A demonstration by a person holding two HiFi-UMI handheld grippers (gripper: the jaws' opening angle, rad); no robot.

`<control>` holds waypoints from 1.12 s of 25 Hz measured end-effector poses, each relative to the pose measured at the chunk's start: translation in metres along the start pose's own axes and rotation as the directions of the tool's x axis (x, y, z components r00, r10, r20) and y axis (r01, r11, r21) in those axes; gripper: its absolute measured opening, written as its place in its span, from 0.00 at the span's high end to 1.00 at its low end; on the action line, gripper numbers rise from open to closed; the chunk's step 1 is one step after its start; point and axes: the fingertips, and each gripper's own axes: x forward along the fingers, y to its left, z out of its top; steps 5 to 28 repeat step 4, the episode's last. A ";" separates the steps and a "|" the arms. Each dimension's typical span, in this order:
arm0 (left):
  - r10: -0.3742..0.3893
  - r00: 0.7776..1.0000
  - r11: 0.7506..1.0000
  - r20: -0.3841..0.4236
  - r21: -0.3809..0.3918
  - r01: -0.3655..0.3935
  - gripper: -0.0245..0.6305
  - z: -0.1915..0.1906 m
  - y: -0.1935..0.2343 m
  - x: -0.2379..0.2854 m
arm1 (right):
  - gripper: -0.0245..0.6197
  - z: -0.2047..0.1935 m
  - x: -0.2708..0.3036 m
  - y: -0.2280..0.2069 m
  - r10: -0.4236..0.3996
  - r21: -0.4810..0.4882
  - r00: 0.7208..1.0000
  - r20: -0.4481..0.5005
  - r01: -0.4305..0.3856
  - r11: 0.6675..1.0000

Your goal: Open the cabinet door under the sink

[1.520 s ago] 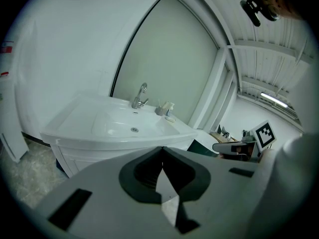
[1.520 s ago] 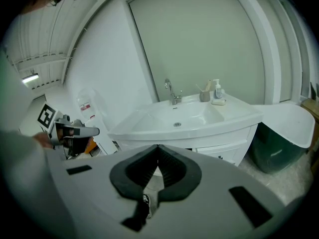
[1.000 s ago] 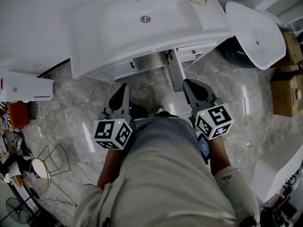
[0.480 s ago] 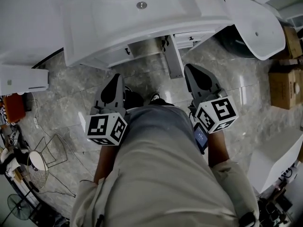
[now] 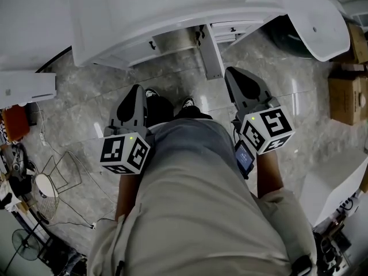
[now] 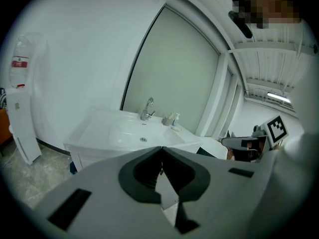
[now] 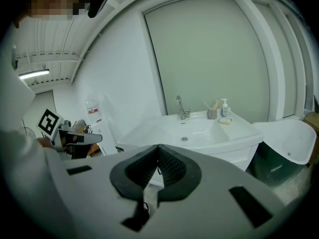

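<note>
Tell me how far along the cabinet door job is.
Done, it seems: the door under the sink stands swung out toward the person, with the space behind it showing. In hand: nothing. The left claw and right claw are both shut and empty, held at the waist, clear of the door. Left: probably nothing.

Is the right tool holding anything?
No, the right tool has its jaws together with nothing between them, the sink well beyond.

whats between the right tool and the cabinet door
Only bare floor: the head view shows the right tool close to the door, with nothing else between them.
</note>
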 end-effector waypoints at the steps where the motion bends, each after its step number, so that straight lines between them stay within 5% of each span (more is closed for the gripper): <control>1: 0.004 1.000 1.000 -0.003 -0.001 -0.004 0.97 -0.002 0.000 -0.001 | 0.95 -0.001 0.000 0.000 0.000 0.002 1.000 -0.005 0.000 1.000; 28: 0.012 1.000 1.000 -0.009 0.003 -0.012 0.97 -0.004 -0.002 -0.004 | 0.95 -0.005 0.000 -0.001 0.000 0.016 1.000 -0.024 0.000 1.000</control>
